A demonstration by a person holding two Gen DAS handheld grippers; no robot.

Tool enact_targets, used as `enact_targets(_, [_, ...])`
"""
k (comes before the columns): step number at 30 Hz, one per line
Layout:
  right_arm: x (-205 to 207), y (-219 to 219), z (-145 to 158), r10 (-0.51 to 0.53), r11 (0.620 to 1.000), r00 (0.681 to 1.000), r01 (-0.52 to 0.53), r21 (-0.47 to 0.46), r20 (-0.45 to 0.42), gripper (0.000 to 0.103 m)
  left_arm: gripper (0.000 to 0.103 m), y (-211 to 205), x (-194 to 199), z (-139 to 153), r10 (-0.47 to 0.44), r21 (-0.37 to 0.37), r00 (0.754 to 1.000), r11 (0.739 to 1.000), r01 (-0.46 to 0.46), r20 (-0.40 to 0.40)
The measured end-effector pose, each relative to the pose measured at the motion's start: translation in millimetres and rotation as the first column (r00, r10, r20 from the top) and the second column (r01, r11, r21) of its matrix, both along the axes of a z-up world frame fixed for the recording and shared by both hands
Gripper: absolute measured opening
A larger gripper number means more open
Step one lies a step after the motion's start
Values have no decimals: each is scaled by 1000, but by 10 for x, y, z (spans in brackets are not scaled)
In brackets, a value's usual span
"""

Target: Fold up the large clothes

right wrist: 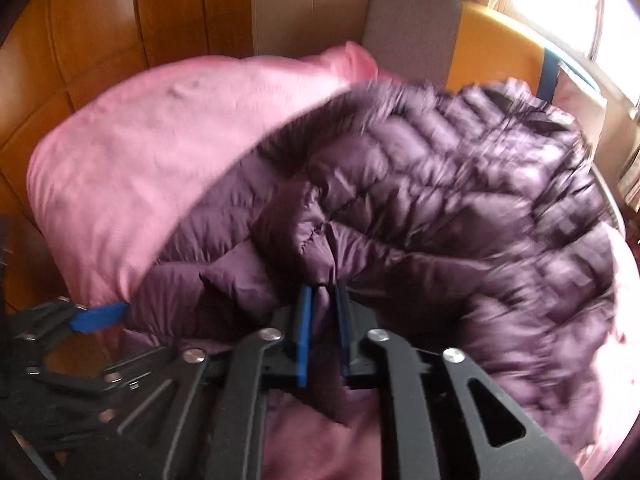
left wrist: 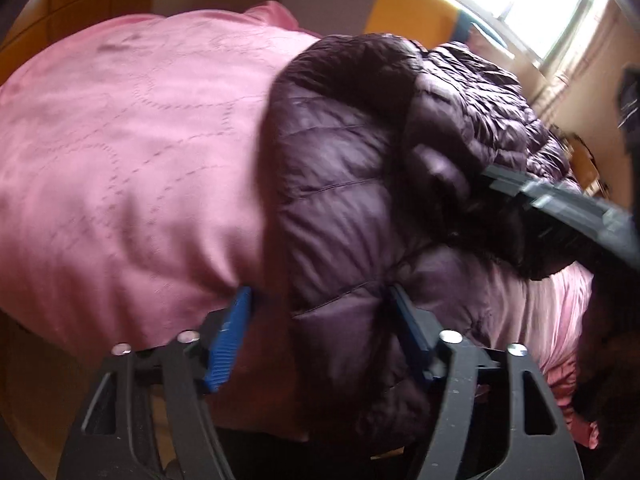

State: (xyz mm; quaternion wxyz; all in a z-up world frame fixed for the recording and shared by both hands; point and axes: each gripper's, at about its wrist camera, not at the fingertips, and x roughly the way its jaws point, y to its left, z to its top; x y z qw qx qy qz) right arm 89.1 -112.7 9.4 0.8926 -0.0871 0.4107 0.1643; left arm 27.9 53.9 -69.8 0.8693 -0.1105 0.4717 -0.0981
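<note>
Your right gripper [right wrist: 322, 300] pinches the purple jacket [right wrist: 440, 200] at lower center; your left gripper [left wrist: 320, 320], fingers wide, straddles its edge on the pink quilt [left wrist: 120, 160].

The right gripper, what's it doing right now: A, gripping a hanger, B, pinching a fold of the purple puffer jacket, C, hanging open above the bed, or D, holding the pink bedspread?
B: in the right wrist view the right gripper has its blue fingers nearly together with a fold of the purple puffer jacket caught between them.
</note>
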Motion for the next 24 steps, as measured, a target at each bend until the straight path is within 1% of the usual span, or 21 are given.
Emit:
enact_targets(1, [-35, -115, 150, -8, 1000, 999, 7, 26, 34, 7, 42, -25, 5, 9, -12, 2, 1000, 1000, 12, 10])
enact_targets(3, [-87, -364, 417, -50, 998, 991, 46, 41, 125, 5, 18, -75, 32, 34, -41, 23, 999, 999, 40, 28])
enact_targets(5, [-81, -666, 653, -125, 991, 973, 114, 63, 194, 2, 9, -52, 79, 63, -53, 17, 998, 999, 52, 39])
enact_targets(6, [-73, -853, 763, -178, 984, 957, 165, 74, 227, 1, 8, -9, 113, 98, -47, -1, 998, 999, 47, 42])
enact_targets(7, [-61, -1130, 889, -257, 966, 927, 245, 79, 272, 0, 8, 26, 141, 123, -41, -1, 998, 999, 41, 45])
enact_targets(8, [-60, -1264, 954, -304, 952, 905, 294, 79, 296, 0, 8, 75, 171, 160, -27, 10, 998, 1000, 26, 54])
enact_targets(9, [-33, -1551, 1011, -381, 923, 868, 376, 81, 317, 0, 6, 150, 218, 206, -5, 22, 998, 1000, 3, 68])
enact_targets(11, [22, -1974, 1021, -489, 868, 812, 491, 80, 318, 0, 5, 291, 306, 294, 41, 46, 995, 998, -46, 89])
enact_targets(12, [74, -2258, 978, -553, 826, 776, 558, 78, 304, 0, 5, 404, 383, 361, 79, 76, 991, 993, -87, 104])
enact_targets(14, [153, -2654, 860, -636, 761, 722, 645, 66, 273, 0, 4, 654, 552, 489, 147, 129, 980, 978, -165, 135])
enact_targets(15, [212, -2908, 756, -687, 714, 684, 698, 53, 246, 0, 4, 751, 615, 536, 174, 152, 973, 969, -197, 149])
enact_targets(16, [237, -3102, 694, -720, 681, 657, 731, 45, 224, 0, 4, 892, 725, 588, 213, 183, 963, 953, -243, 166])
enact_targets(17, [276, -3321, 600, -759, 639, 623, 768, 34, 192, 0, 4, 997, 815, 617, 242, 202, 954, 940, -275, 175])
enact_targets(18, [300, -3437, 515, -783, 611, 598, 791, 28, 171, 0, 4, 1155, 955, 663, 283, 229, 941, 919, -322, 185])
enact_targets(19, [301, -3607, 429, -812, 574, 566, 819, 21, 145, 0, 4, 1267, 1064, 705, 321, 250, 926, 897, -364, 198])
enact_targets(20, [284, -3718, 375, -833, 544, 538, 839, 18, 128, 0, 4, 1415, 1178, 762, 375, 265, 902, 866, -423, 215])
enact_targets(21, [257, -3820, 329, -855, 513, 508, 858, 28, 104, 0, 6, 1492, 1246, 808, 400, 260, 892, 857, -446, 210])
enact_targets(22, [96, -3945, 321, -866, 498, 493, 865, 52, 84, 0, 7, 1567, 1275, 874, 436, 240, 876, 845, -478, 208])
enact_targets(23, [41, -3984, 330, -872, 489, 484, 869, 78, 70, 1, 17, 1625, 1282, 948, 467, 211, 857, 834, -509, 219])
enact_targets(24, [8, -3992, 381, -875, 484, 479, 871, 89, 72, 3, 37, 1641, 1268, 1044, 478, 170, 843, 835, -523, 247])
